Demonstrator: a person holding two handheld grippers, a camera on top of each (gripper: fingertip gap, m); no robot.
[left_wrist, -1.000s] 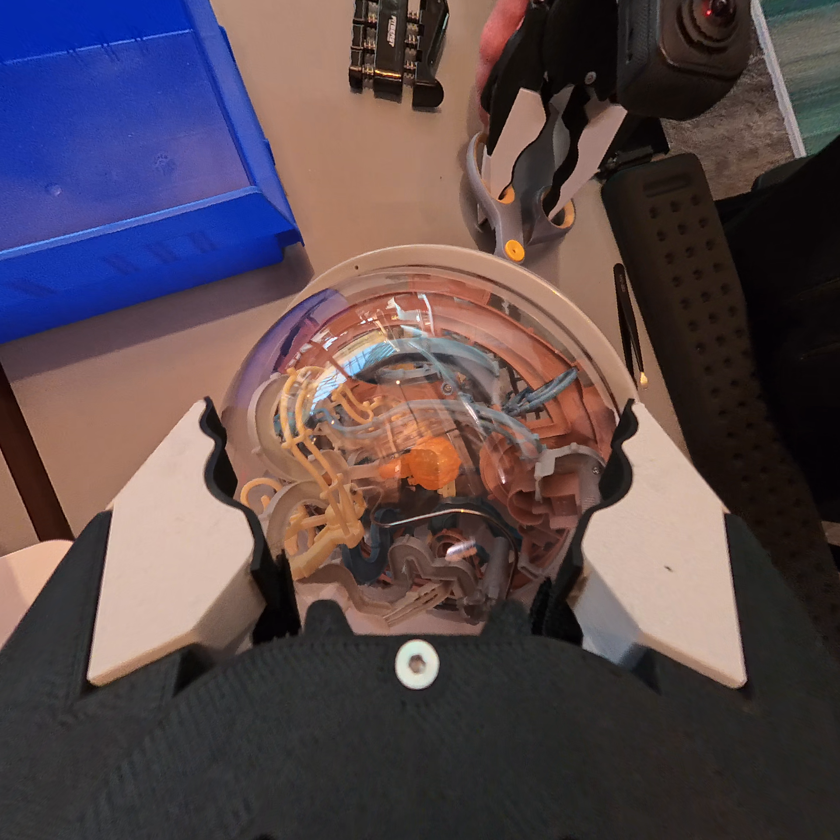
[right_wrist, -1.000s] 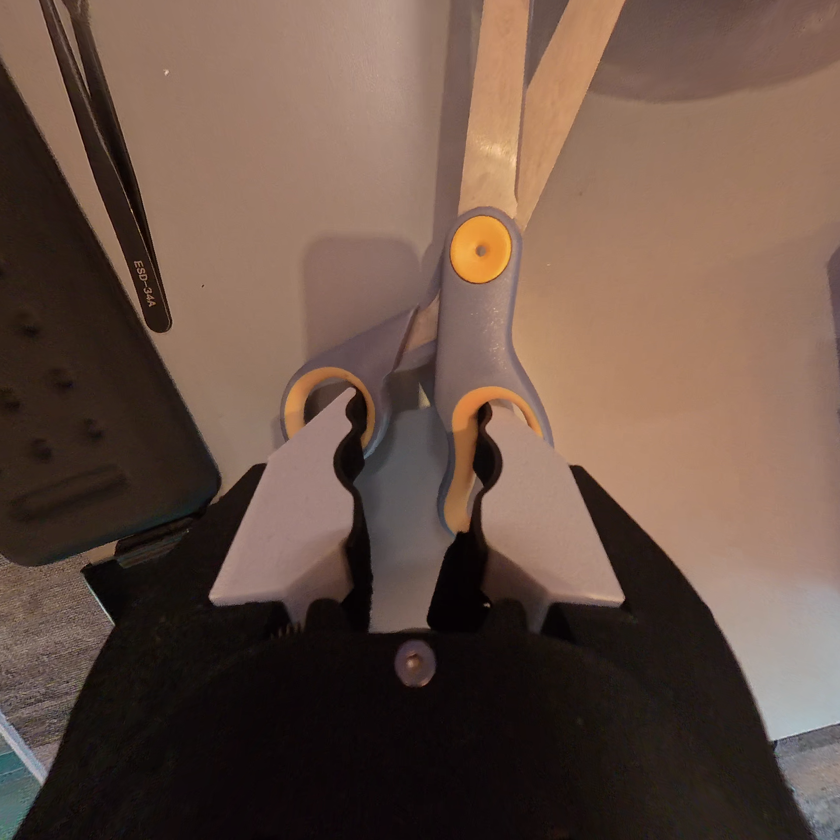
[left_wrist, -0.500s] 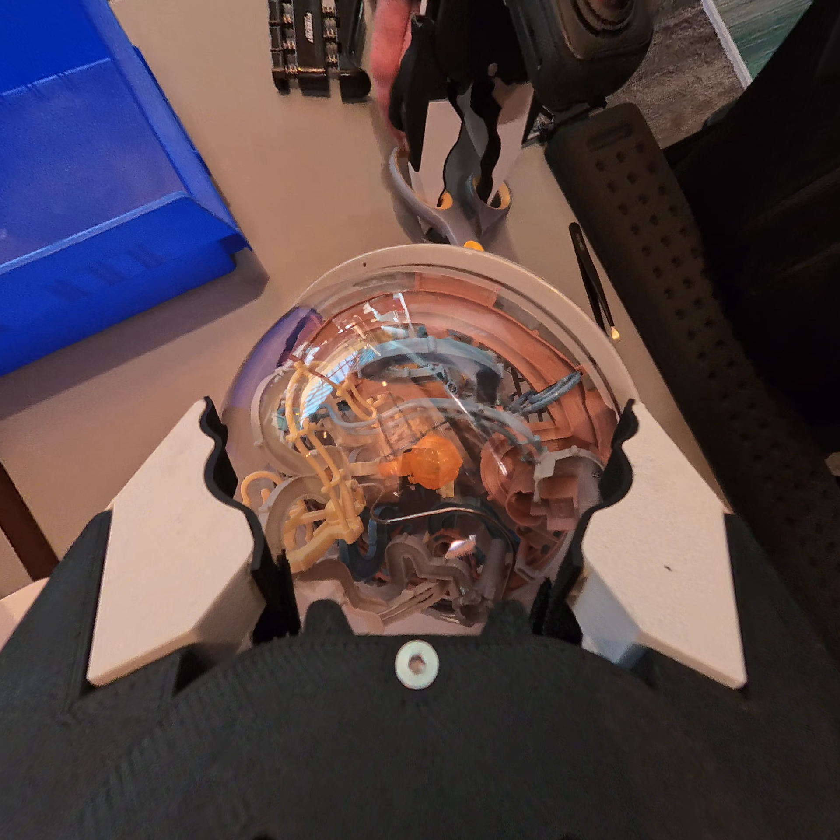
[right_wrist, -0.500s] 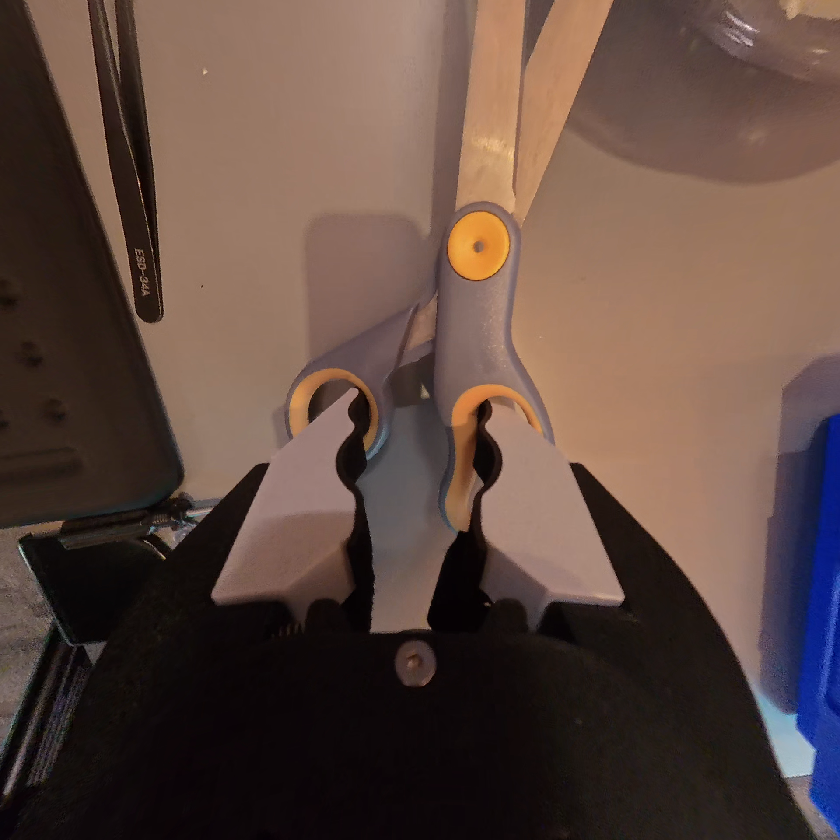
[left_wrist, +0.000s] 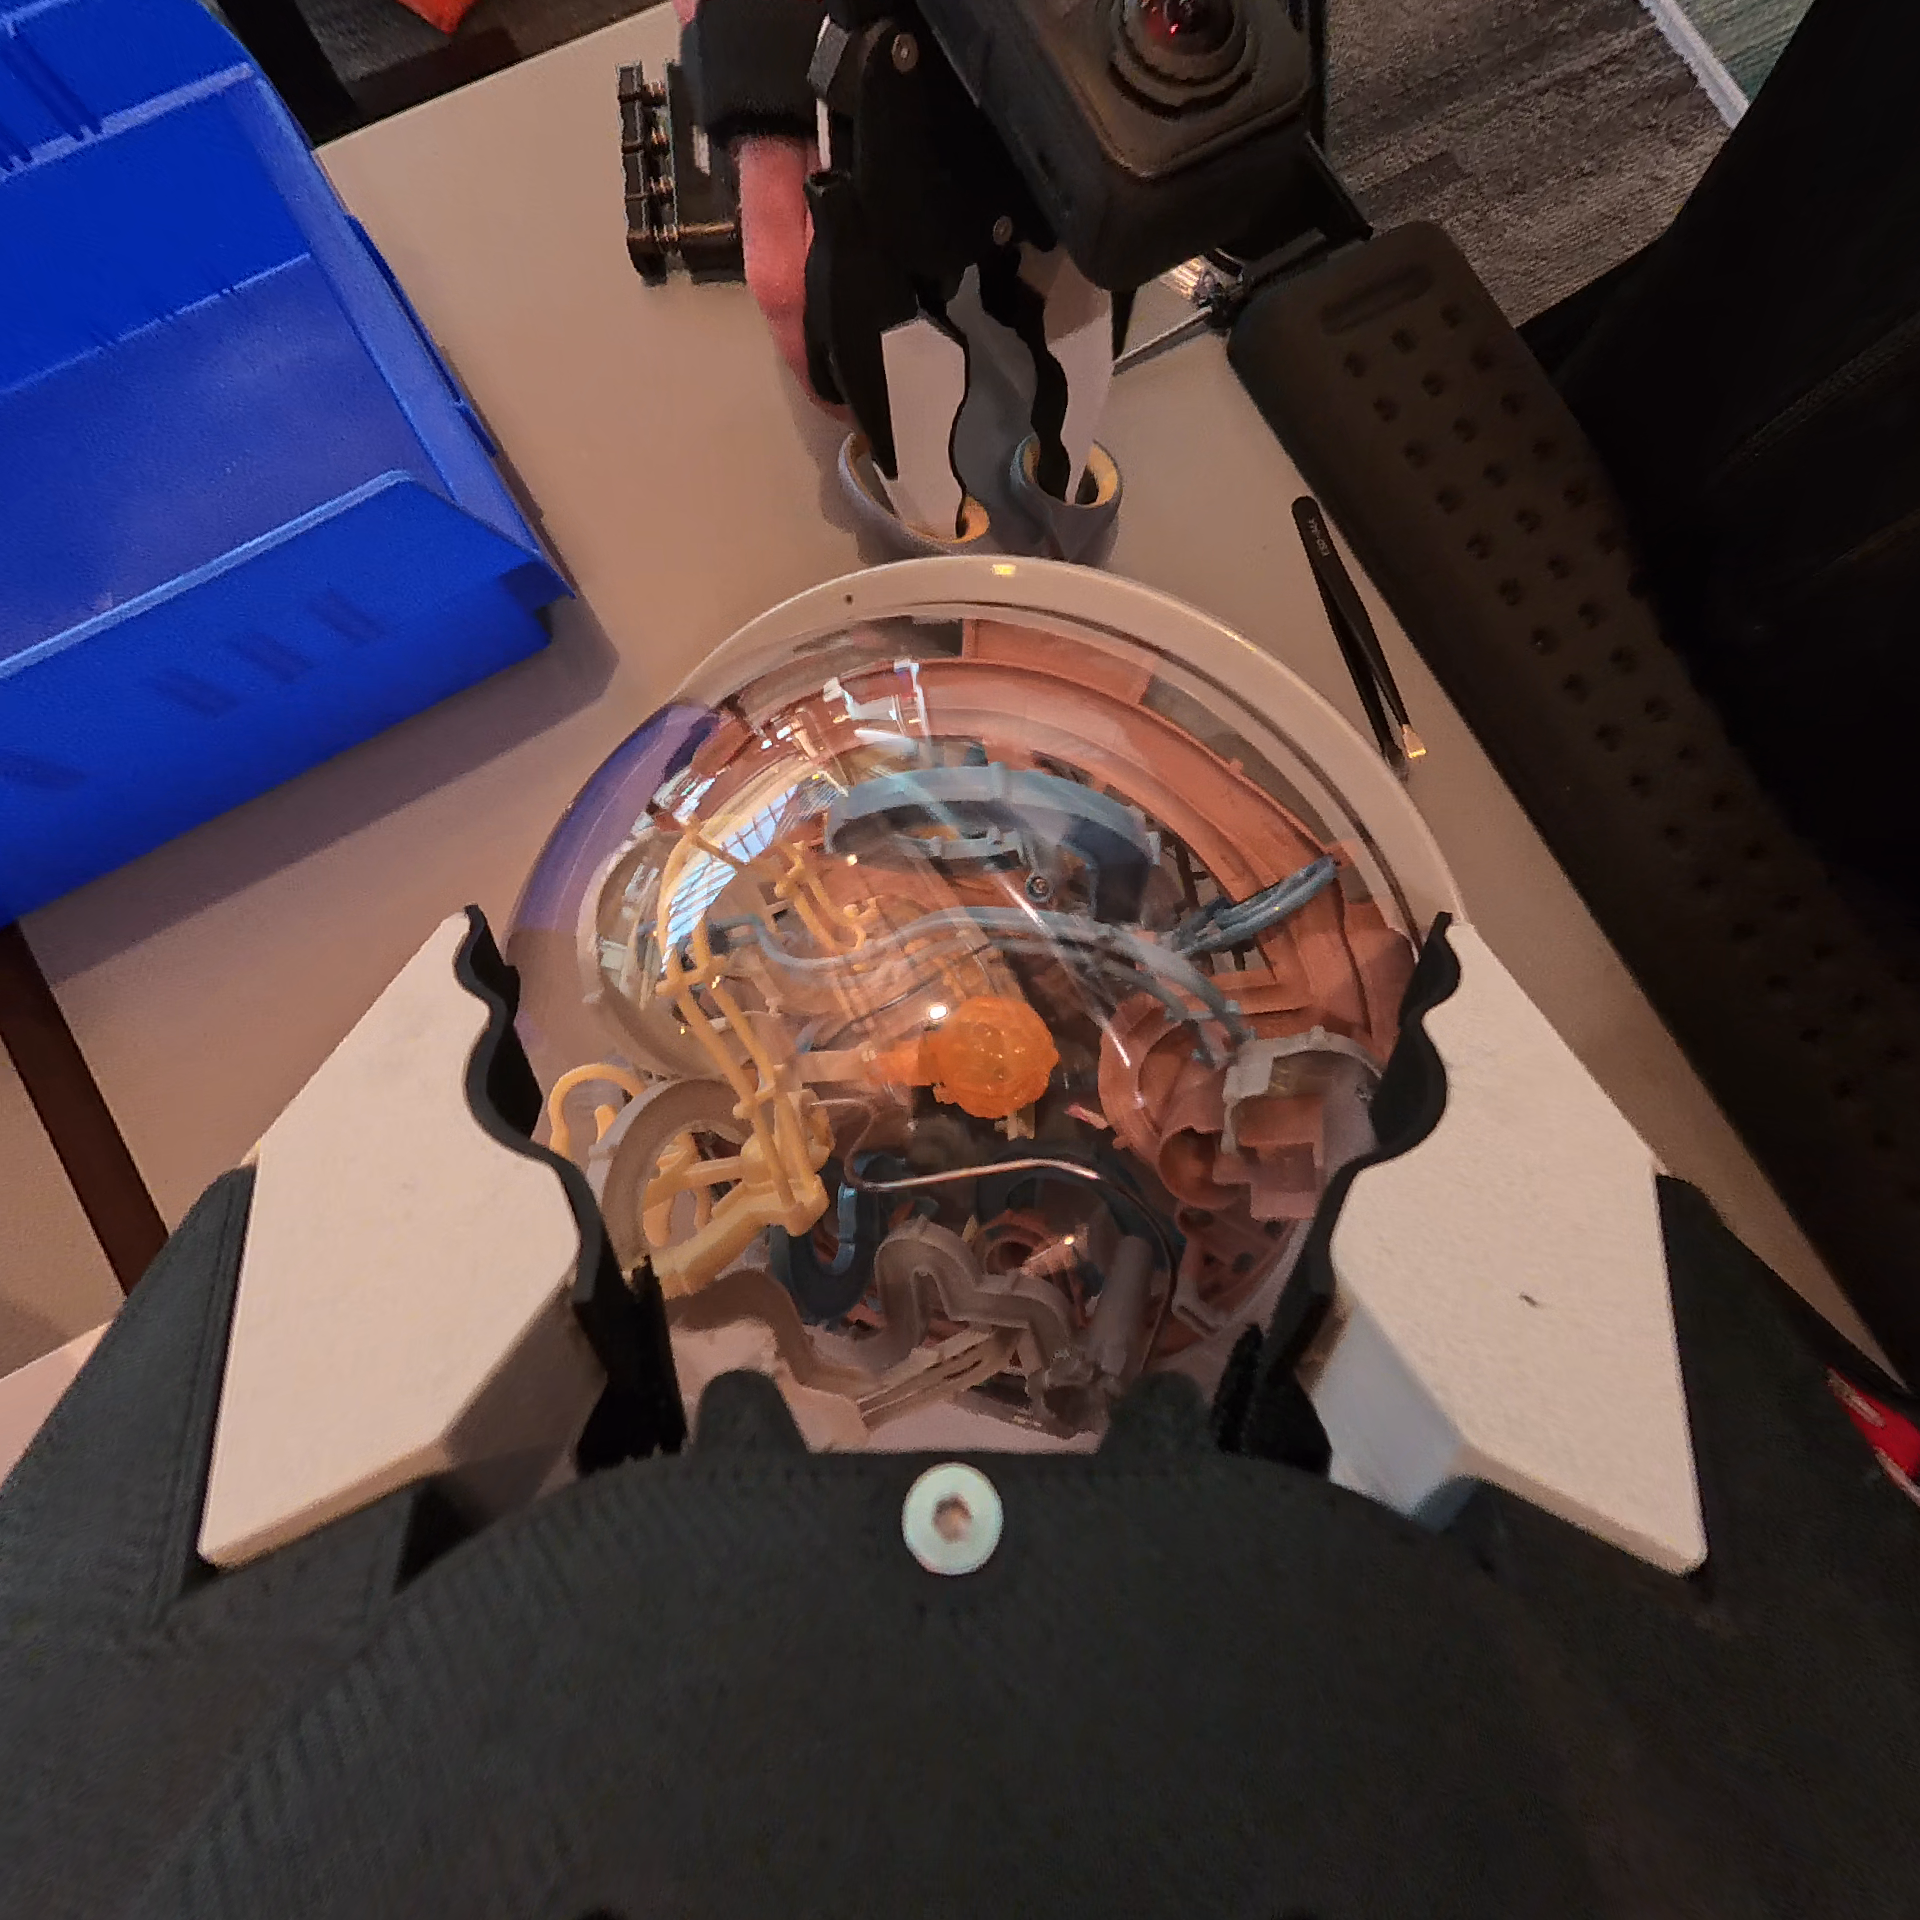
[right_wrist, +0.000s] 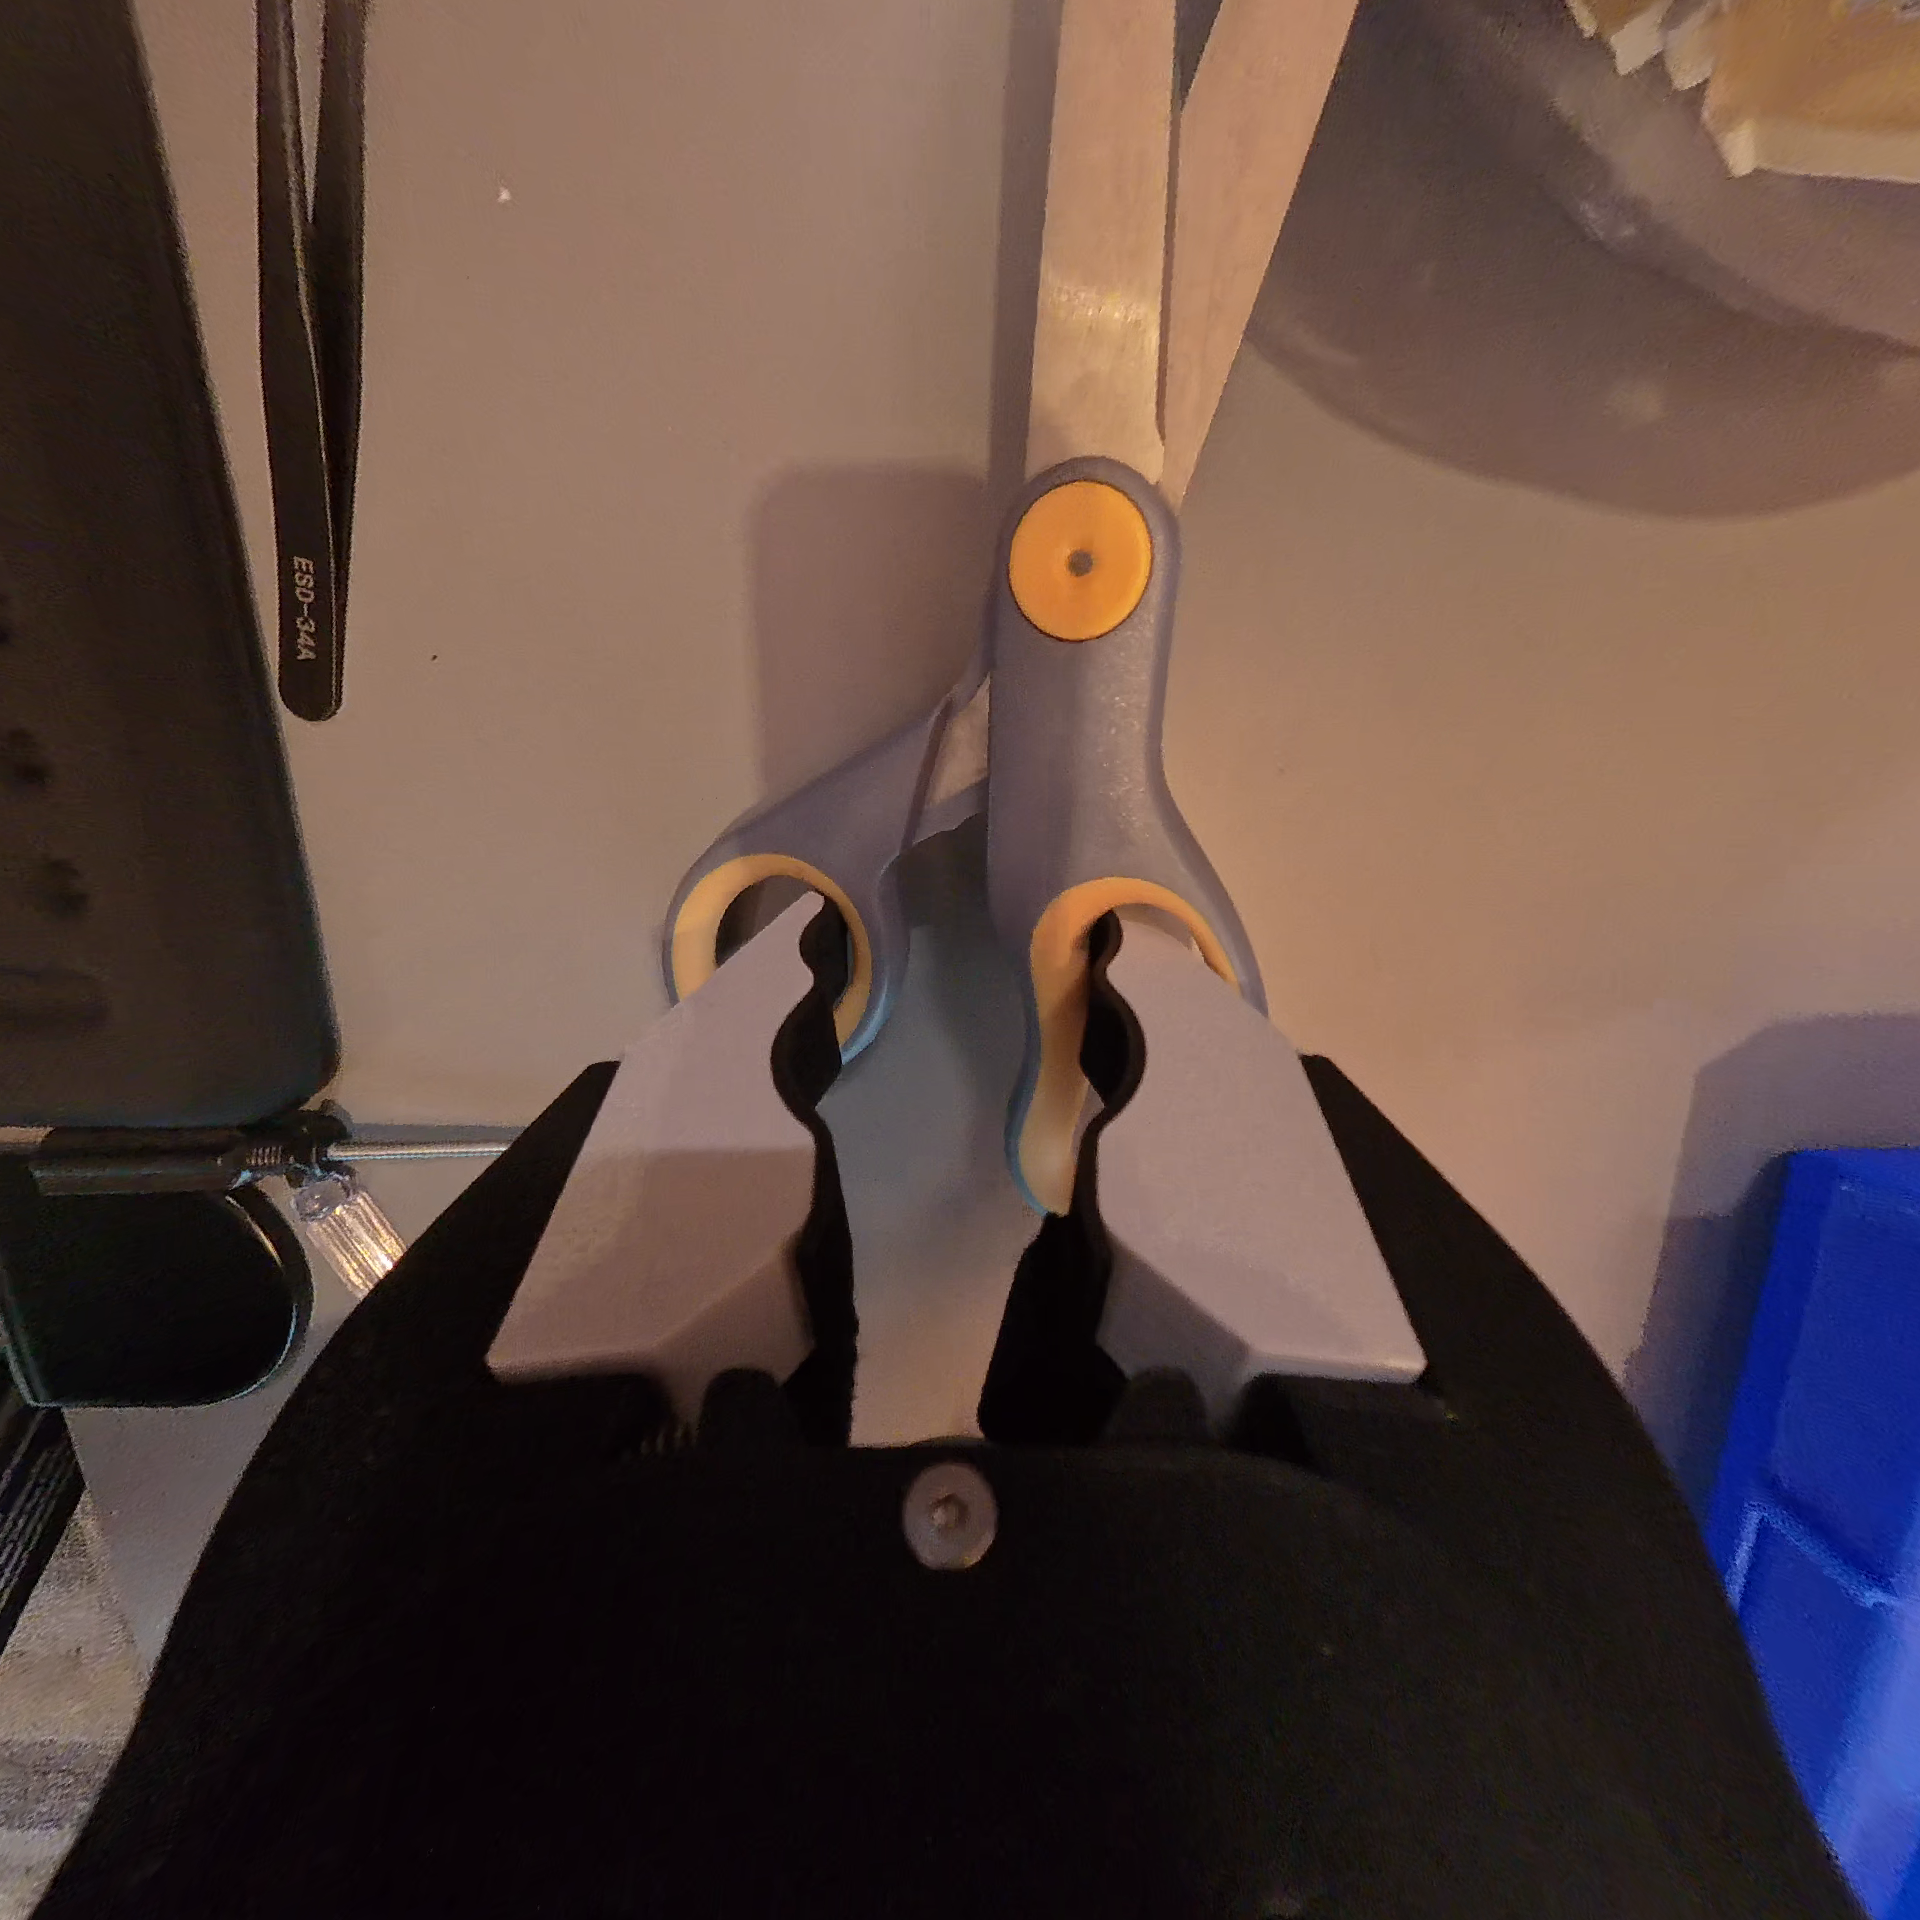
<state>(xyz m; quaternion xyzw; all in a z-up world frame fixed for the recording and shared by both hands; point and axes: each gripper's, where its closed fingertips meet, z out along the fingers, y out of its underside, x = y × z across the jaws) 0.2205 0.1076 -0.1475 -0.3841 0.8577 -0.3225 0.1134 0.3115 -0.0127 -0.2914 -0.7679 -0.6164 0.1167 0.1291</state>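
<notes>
My left gripper (left_wrist: 958, 925) is shut on a clear maze ball (left_wrist: 935, 790) with a white ring and coloured tracks inside, held above the beige table (left_wrist: 644, 436). My right gripper (right_wrist: 958, 920) has one fingertip in each handle loop of grey-and-orange scissors (right_wrist: 1081, 727) and pinches the inner handle arms between its fingers. The blades are slightly apart and point at the ball's underside (right_wrist: 1558, 312). In the left wrist view the right gripper (left_wrist: 987, 488) and the scissors' handles (left_wrist: 1070, 509) sit just beyond the ball, which hides the blades.
A blue bin (left_wrist: 208, 468) stands at the table's left and shows in the right wrist view (right_wrist: 1829, 1455). Black tweezers (left_wrist: 1356, 634) lie by a black perforated pad (left_wrist: 1507, 520). A black folding tool (left_wrist: 665, 177) lies far back. A screwdriver (right_wrist: 312, 1153) lies near the table edge. Left tips to right tips: about 25 cm.
The right gripper has carried the scissors sideways; the blue bin and screwdriver have come into its view. The left gripper has tilted back with the ball. Both grips are unchanged.
</notes>
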